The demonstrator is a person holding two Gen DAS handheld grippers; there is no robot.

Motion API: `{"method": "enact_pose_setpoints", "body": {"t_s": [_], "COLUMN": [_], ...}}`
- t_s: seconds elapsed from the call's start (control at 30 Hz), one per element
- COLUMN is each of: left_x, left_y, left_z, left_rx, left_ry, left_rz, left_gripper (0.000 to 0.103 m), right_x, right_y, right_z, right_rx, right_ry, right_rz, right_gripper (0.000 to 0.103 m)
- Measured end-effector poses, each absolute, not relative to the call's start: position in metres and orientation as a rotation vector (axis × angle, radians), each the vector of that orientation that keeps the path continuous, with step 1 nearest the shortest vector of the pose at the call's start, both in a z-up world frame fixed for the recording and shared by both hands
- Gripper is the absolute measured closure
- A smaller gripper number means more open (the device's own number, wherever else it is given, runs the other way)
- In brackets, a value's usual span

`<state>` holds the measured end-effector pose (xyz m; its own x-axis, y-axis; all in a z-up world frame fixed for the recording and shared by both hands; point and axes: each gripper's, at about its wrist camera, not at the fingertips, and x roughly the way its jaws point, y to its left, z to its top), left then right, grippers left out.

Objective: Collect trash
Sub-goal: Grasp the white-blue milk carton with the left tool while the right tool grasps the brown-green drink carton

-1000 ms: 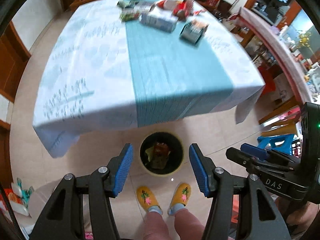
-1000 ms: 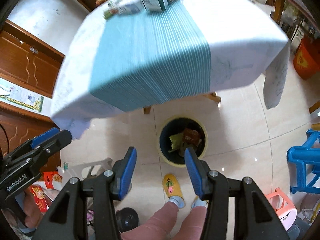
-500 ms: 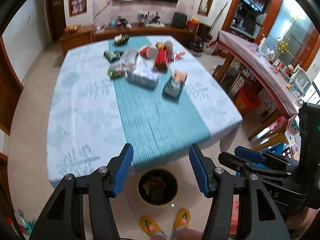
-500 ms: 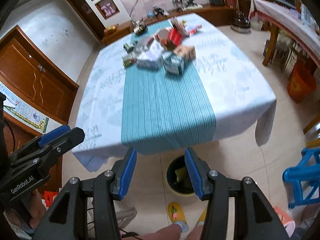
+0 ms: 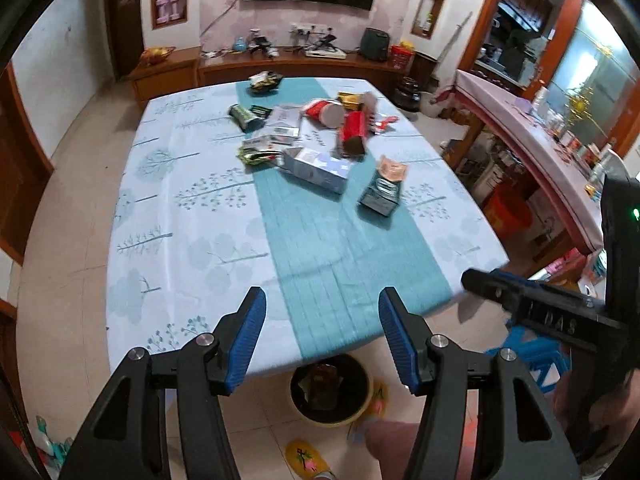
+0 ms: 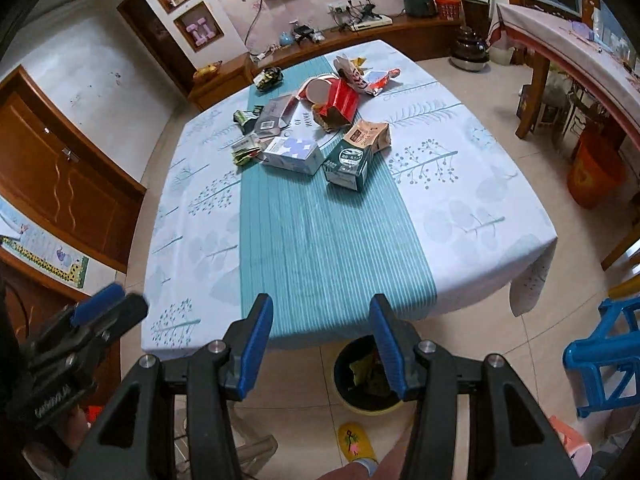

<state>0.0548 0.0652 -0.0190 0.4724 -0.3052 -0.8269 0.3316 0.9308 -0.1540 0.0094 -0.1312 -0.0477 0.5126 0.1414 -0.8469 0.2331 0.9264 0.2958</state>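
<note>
While some wrappers already lie in the bin (image 6: 370, 384) on the floor at the desk's (image 5: 192, 216) near edge, most trash (image 6: 320, 128) is left: boxes, cartons and packets heaped at the far end of the desk. The left hand-held gripper (image 5: 322, 338) and right hand-held gripper (image 6: 320, 346) both stand apart and empty, well short of the heap.

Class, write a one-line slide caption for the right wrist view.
Open right gripper empty above a dark round bin, facing crumpled boxes and wrappers on a teal-striped tablecloth.
</note>
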Motion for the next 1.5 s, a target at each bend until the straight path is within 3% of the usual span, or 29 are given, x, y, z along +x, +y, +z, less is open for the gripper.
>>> {"method": "enact_pose_setpoints", "body": {"t_s": [0.13, 0.27, 0.53, 0.8, 0.83, 0.9, 1.0, 1.5], "left_x": [0.078, 0.109, 0.190, 0.259, 0.267, 0.279, 0.297, 0.337], "left_y": [0.067, 0.061, 0.015, -0.029, -0.035, -0.043, -0.055, -0.065], "left_z": [-0.026, -0.032, -0.041, -0.064, -0.068, -0.076, -0.093, -0.169], "left_rx": [0.029, 0.019, -0.080, -0.145, -0.149, -0.157, -0.168, -0.216], "left_ry": [1.026, 1.049, 1.124, 1.186, 1.195, 1.217, 1.258, 1.428], "left_rz": [-0.312, -0.215, -0.071, 0.055, 0.068, 0.084, 0.106, 0.284], "left_gripper": [0.044, 0.030, 0.016, 0.015, 0.015, 0.015, 0.015, 0.015], "right_x": [0.048, 0.103, 0.209, 0.265, 0.267, 0.269, 0.273, 0.287], "right_y": [-0.146, -0.175, -0.221, -0.214, -0.212, -0.211, -0.220, -0.282], "right_z": [-0.059, -0.074, -0.123, -0.165, -0.164, -0.163, -0.162, -0.160], "right_rx": [0.413, 0.476, 0.561, 0.403, 0.360, 0.316, 0.281, 0.278], "right_ry": [1.051, 1.061, 1.219, 1.390, 1.382, 1.383, 1.383, 1.354], "right_rz": [-0.051, -0.064, -0.046, 0.066, 0.095, 0.167, 0.214, 0.249], "right_gripper": [0.047, 0.034, 0.033, 0.032, 0.034, 0.046, 0.051, 0.052]}}
